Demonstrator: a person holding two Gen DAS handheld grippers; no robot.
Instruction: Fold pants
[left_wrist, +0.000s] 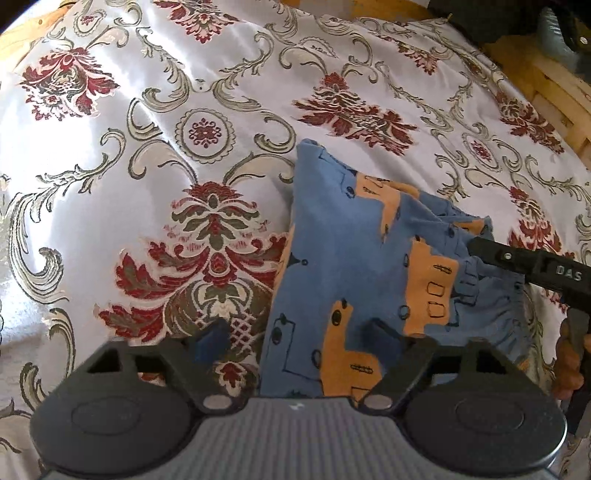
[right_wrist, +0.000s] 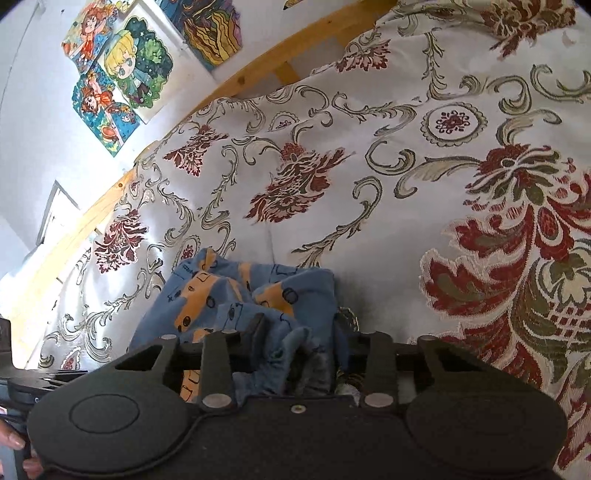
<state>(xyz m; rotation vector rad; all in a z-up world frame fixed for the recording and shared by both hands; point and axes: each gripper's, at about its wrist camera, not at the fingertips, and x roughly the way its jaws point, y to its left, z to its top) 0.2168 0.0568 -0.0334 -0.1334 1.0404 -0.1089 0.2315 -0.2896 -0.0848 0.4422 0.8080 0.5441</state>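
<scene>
Small blue pants (left_wrist: 351, 258) with orange truck prints lie folded on a patterned bedspread (left_wrist: 110, 147). In the left wrist view my left gripper (left_wrist: 297, 328) is open just above the pants' near left edge, one finger over the bedspread and the other over the cloth. My right gripper (left_wrist: 480, 247) reaches in from the right at the gathered waistband. In the right wrist view the pants (right_wrist: 229, 295) bunch up between the right gripper (right_wrist: 288, 343) fingers, which are shut on the blue cloth; one fingertip is hidden by it.
The white bedspread (right_wrist: 369, 221) with red and green floral patterns covers the bed. A wooden bed frame (right_wrist: 258, 74) runs along a wall with colourful drawings (right_wrist: 122, 74). A hand (left_wrist: 569, 365) holds the right gripper's handle.
</scene>
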